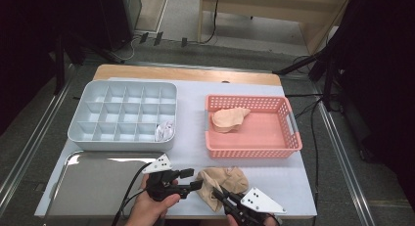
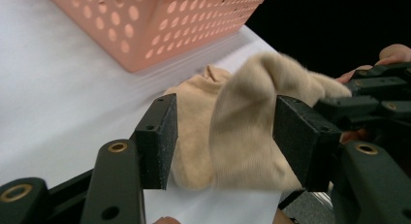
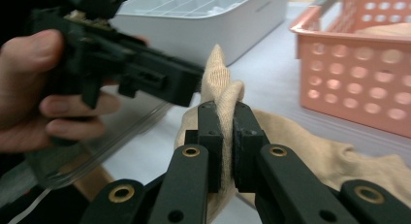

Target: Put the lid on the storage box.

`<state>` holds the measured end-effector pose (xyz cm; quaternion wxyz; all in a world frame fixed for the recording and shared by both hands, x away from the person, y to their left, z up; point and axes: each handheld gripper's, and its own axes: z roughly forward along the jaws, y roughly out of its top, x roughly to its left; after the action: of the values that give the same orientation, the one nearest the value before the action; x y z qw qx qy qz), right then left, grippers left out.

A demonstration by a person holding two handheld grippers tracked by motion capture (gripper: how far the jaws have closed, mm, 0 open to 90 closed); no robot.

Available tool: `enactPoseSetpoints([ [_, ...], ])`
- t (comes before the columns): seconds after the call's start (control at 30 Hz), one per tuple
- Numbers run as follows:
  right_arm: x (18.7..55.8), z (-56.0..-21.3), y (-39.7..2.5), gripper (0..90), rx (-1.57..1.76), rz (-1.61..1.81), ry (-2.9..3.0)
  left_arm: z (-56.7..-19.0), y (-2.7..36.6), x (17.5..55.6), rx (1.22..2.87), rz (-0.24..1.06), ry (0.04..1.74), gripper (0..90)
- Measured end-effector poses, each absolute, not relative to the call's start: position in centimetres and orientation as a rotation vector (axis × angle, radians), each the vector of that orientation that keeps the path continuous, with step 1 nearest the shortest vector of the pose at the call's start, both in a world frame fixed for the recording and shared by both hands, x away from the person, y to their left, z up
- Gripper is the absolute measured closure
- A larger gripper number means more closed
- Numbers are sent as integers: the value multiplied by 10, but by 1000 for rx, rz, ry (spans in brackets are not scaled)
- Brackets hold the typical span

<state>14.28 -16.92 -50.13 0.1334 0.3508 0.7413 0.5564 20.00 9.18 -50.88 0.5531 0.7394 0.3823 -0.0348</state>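
Two pairs of tongs work at the near edge of the bench, close to each other. At far left a metal tray [image 1: 88, 184] lies at the near-left corner, its rim just short of the bench edge, with the grey compartment box [image 1: 125, 114] directly behind it; a white bundle [image 1: 165, 130] sits in the box's near-right cell. Next, the left tongs [image 1: 194, 180] are spread wide, jaws apart on either side of the beige sock [image 1: 221, 183], which rises between them in the left gripper view [image 2: 247, 136]; whether either pad touches it I cannot tell. Right of that, the right tongs [image 1: 219, 191] are clenched on a raised fold of the same sock, seen pinched between the pads in the right gripper view [image 3: 224, 112]. The rest of the sock lies on the white bench cover [image 1: 293, 182], near the front edge. Behind it stands the pink basket [image 1: 288, 138], holding another beige sock [image 1: 229, 119] in its left half. Bare cover stretches to the right of the hands. Beyond the bench, grey floor, cables and dark stands surround it.
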Motion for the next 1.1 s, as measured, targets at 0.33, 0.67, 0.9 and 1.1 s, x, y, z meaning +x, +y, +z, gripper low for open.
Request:
enactPoseSetpoints([
  [0.33,150,-508,-179,799,1208,1582,2084,-505,93,193,1804,-21,833,900],
  [0.67,166,-505,-184,891,1314,1479,2040,-498,93,181,1806,-24,761,900],
  [0.9,205,-493,-149,888,1230,1484,2098,-500,74,167,1862,-31,717,900],
  [1.1,211,-489,-142,693,1201,1544,2076,-511,65,167,1933,-15,753,876],
])
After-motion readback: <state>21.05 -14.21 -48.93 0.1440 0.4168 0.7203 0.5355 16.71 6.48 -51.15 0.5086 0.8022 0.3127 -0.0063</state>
